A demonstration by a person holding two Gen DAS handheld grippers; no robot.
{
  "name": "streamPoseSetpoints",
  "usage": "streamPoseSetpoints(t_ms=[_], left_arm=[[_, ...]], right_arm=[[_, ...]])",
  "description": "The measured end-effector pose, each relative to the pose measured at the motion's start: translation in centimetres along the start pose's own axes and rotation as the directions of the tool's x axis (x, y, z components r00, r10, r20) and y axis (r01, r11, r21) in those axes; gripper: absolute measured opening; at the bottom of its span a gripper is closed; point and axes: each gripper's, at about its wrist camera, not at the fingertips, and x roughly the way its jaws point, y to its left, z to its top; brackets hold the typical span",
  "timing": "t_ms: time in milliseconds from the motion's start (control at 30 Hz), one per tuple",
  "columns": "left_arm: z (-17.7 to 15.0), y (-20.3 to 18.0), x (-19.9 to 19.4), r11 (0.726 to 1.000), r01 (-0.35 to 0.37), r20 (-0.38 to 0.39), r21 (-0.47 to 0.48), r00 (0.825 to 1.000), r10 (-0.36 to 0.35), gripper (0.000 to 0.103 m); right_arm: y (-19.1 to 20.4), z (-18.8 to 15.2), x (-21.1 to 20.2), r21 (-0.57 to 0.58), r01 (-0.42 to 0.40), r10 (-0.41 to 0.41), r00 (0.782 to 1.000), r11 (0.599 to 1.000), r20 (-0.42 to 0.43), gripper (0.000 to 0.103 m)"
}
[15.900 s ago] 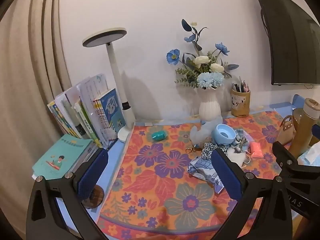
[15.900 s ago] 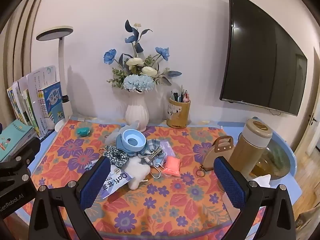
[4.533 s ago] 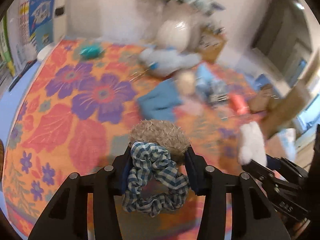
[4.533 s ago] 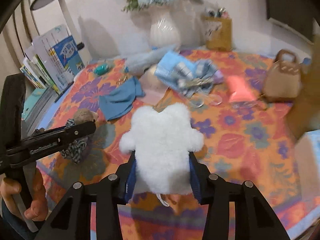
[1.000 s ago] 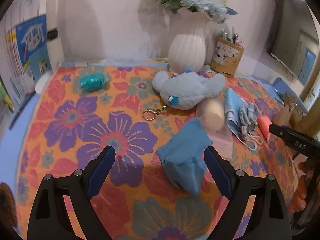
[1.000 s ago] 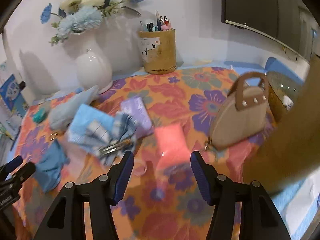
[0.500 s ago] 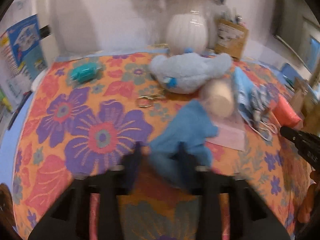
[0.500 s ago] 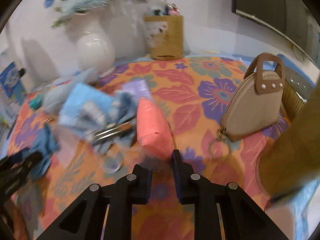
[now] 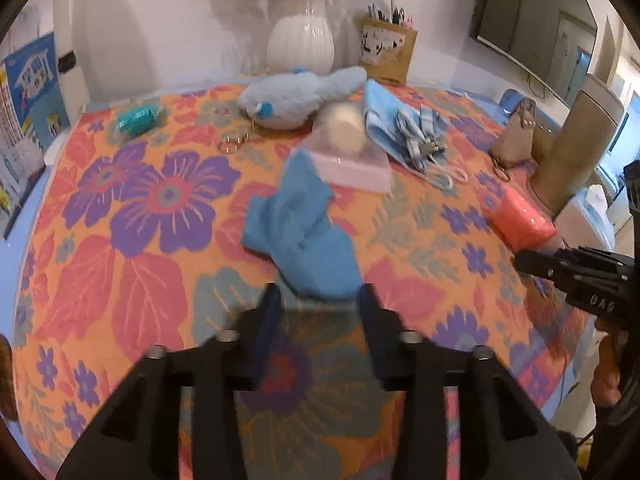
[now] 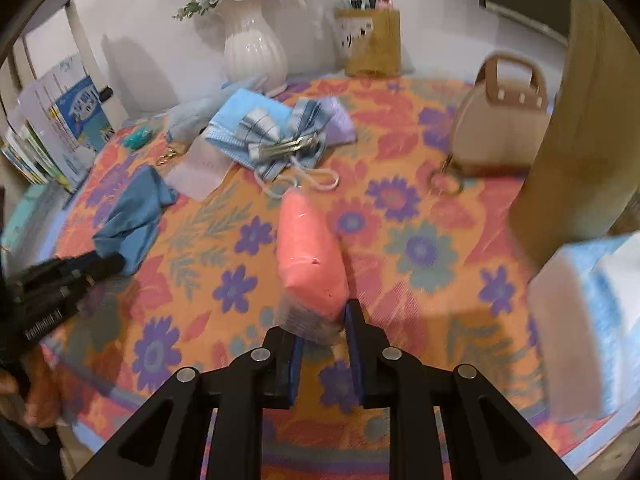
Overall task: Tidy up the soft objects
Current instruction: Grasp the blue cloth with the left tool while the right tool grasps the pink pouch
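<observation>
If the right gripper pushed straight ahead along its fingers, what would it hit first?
The pink packet, already between the right gripper's opening jaws. Beyond it, probably the white cord loops, though depth is unclear.

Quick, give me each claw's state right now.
Left claw: opening, blue cloth between its pads.
Right claw: opening, pink packet between its pads.

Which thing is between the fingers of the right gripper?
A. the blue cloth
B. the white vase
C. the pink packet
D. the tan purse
C: in the right wrist view the near end of the pink packet sits between the fingers of the right gripper, whose jaws are opening.
</observation>
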Motion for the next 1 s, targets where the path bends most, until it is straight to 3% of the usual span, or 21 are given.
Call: streamPoseSetpoints(t_ms=[33,67,100,133,233,333,400,467,533,567,633,667,733,867,1000], left_arm=[[-0.1,0.3,-0.2,1.000,0.011,0.002,-0.016,1.000,-0.011,0.045],[0.0,0.5,-0.3,0.999,0.017,0.003,-0.030,1.000,-0.017,0.051],[0.1,0.8,-0.4,0.999,0.021,0.007,-0.048,1.000,-0.021,0.068],[0.4,0.9,-0.6,0.998,0.020,0.020,-0.063,1.000,-0.019,0.079],[1.4,0.6,-0.5,0.998,0.020,0.050,-0.063,0.999,-0.017,0.080],[2.3,0.3,1.9,0.998,-0.023,-0.009,-0.053,1.000,0.023,0.079],[2.1,0.1,2.5,0.997,-0.062,0.001,-0.049,0.998,0.062,0.075],[2.1,-0.1,2.4,0.998,-0.042,0.003,-0.045,0.999,0.042,0.075],[2.0,-0.1,2.5,0.997,-0.060,0.005,-0.045,0.998,0.061,0.066],[2.0,0.0,2.4,0.996,-0.070,0.012,-0.052,0.997,0.071,0.061],[2.0,0.3,2.2,0.995,-0.083,0.031,-0.063,0.996,0.085,0.026],[1.9,0.6,2.0,0.996,-0.053,0.041,-0.076,0.998,0.057,0.016],[1.8,1.2,1.8,0.995,-0.002,0.042,-0.098,0.999,0.006,0.012],[1.6,0.0,0.1,0.998,0.006,0.102,-0.059,0.995,0.000,0.011],[1.2,-2.1,-1.0,0.999,0.030,0.110,-0.011,0.993,-0.028,0.011]], right_arm=[[-0.3,0.0,0.0,0.014,-0.038,0.038,0.999,0.999,-0.003,0.036],[-0.5,0.0,-0.2,0.021,-0.062,0.062,0.998,0.998,-0.006,0.055],[-0.6,-0.1,-0.5,0.034,-0.084,0.085,0.996,0.996,-0.009,0.069],[-0.8,-0.1,-0.8,0.046,-0.095,0.095,0.995,0.994,-0.003,0.071],[-1.0,0.4,-1.1,0.069,-0.119,0.118,0.993,0.990,0.018,0.073],[-0.5,1.5,-0.1,0.065,-0.102,0.102,0.995,0.993,-0.002,0.073],[0.3,1.6,0.8,0.044,-0.109,0.110,0.994,0.993,-0.023,0.074],[1.7,1.2,1.1,-0.017,-0.043,0.043,0.999,0.999,-0.014,0.074],[2.6,0.8,1.2,-0.055,0.013,-0.013,1.000,0.998,0.005,0.066],[2.9,0.7,1.3,-0.057,0.031,-0.030,0.999,0.998,0.026,0.054],[3.0,0.8,1.3,-0.067,0.040,-0.036,0.998,0.997,0.055,0.049],[3.1,0.8,1.3,-0.075,0.024,-0.019,0.998,0.997,0.059,0.046],[3.5,0.6,1.1,-0.099,0.012,-0.006,0.998,0.995,0.063,0.045],[3.8,0.2,0.2,-0.123,0.013,-0.006,0.998,0.992,0.064,0.045],[3.7,-0.1,-1.6,-0.136,0.038,-0.027,0.996,0.990,0.083,0.045]])
